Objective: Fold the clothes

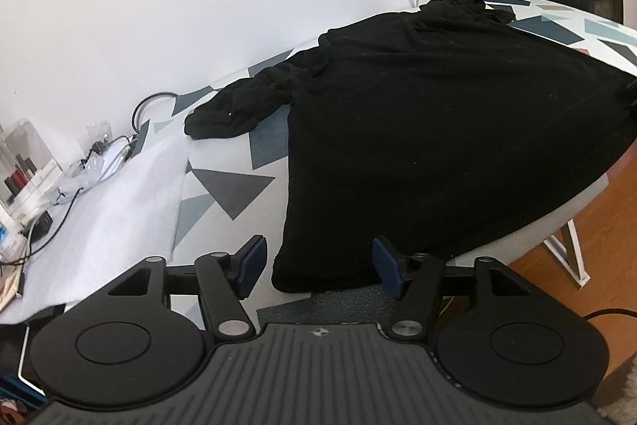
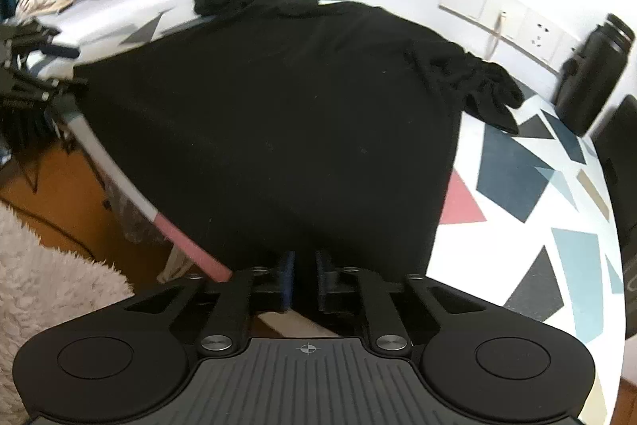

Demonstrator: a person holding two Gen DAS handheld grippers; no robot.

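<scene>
Black shirt [image 1: 438, 130] lies spread on the patterned tabletop [image 2: 537, 226], its near hem pinched in the nearly closed right claw [image 2: 304, 277] while the wide-open, empty left claw [image 1: 314, 265] should bite the other corner before both lift evenly.

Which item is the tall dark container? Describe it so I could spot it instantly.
Follow the white wall to the socket strip. At its end, on the patterned table, stands a black flask. It is the only upright cylinder, beyond the shirt's bunched sleeve.
</scene>
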